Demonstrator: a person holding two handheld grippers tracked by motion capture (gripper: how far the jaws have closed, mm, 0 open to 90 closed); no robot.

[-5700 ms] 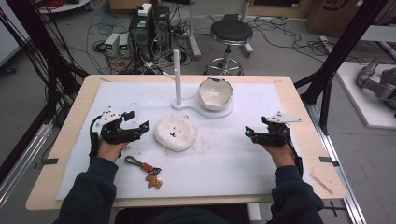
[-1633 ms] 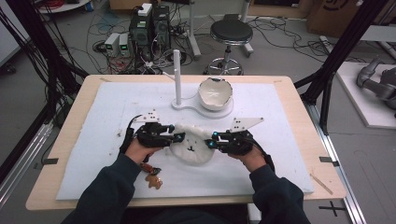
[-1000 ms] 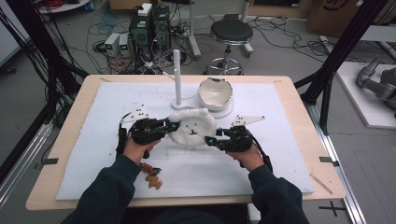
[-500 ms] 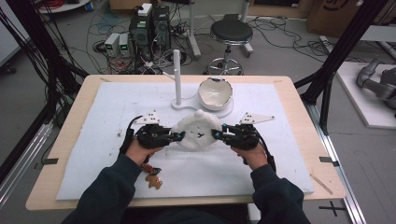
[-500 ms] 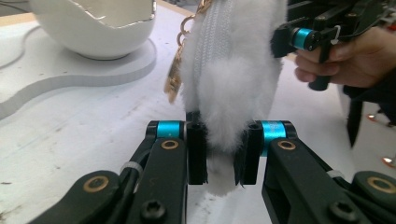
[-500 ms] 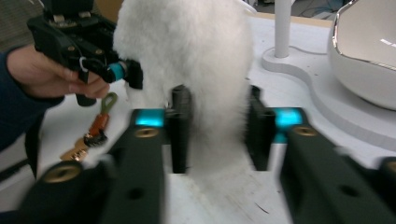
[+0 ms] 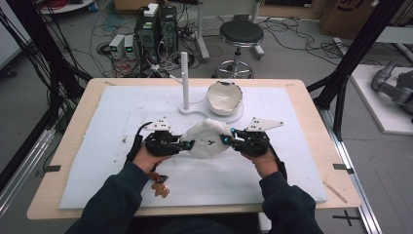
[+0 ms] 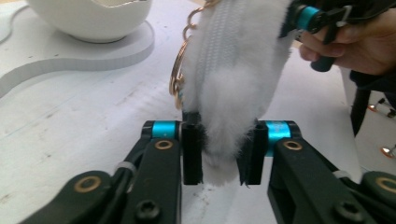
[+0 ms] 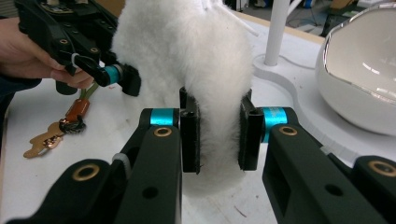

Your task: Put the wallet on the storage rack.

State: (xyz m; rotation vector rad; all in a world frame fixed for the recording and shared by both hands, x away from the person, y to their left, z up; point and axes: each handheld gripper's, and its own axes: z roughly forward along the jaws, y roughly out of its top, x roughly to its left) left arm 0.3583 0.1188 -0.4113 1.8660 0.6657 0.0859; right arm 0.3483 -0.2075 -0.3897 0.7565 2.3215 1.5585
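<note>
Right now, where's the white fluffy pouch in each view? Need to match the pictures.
High view: white fluffy pouch at table centre, held between the left gripper and the right gripper.
Left gripper view: centre, hanging from the top edge down between the black jaws.
Right gripper view: centre, rising from the jaws to the top edge.
Shared landmark: the white bowl.

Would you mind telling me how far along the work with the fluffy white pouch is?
Done: the fluffy white pouch is off the mat, pinched at opposite ends by the left gripper and right gripper. In hand: holding it near the white bowl. Left: probably placing it, perhaps on the white post.
</note>
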